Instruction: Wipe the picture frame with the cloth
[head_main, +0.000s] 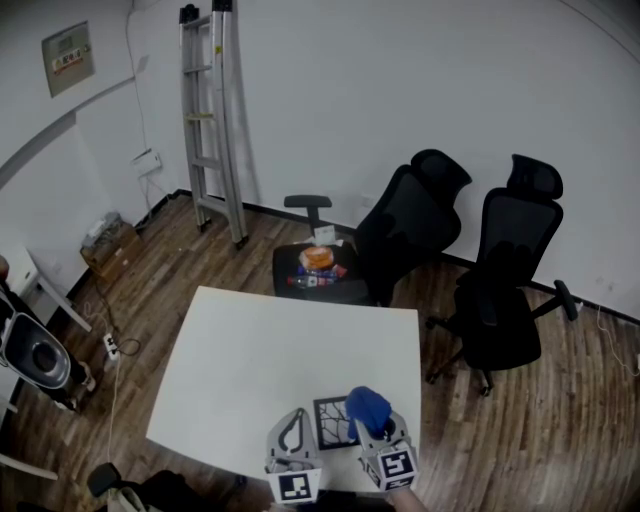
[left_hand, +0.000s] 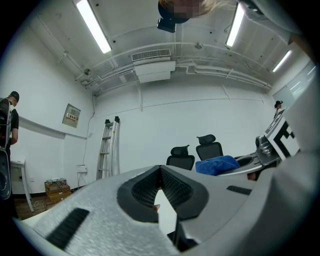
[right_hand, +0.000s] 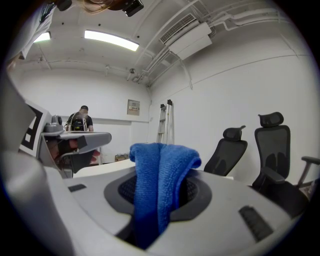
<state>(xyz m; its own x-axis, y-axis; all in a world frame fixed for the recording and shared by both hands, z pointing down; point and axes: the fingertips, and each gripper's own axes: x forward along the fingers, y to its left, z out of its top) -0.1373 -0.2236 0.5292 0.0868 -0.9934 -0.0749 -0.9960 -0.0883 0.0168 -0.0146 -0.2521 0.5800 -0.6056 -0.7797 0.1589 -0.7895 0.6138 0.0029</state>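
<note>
You had the cloth (right_hand: 161, 180) in hand, but the wipe itself looked not yet begun. The picture frame (head_main: 333, 422) lay flat on the white table (head_main: 260, 350), at the lower centre of the head view, near the table's bottom edge and between your two grippers. Nothing on its face showed that it had been wiped, so by my reading the whole of the wiping was left to do.

Your right gripper (right_hand: 160, 200) was clamped on the blue cloth, with a folded wad standing up out of the pads and the jaws parted only by its thickness. In the head view that wad sat just right of the frame's top right corner. From that angle I could not tell whether it touched the frame, though your right gripper view looked out level across the room, not down at the frame.

Your left gripper (left_hand: 160, 172) had its jaws drawn together at the tips. It seemed to hold nothing and sat at the frame's left edge.
</note>
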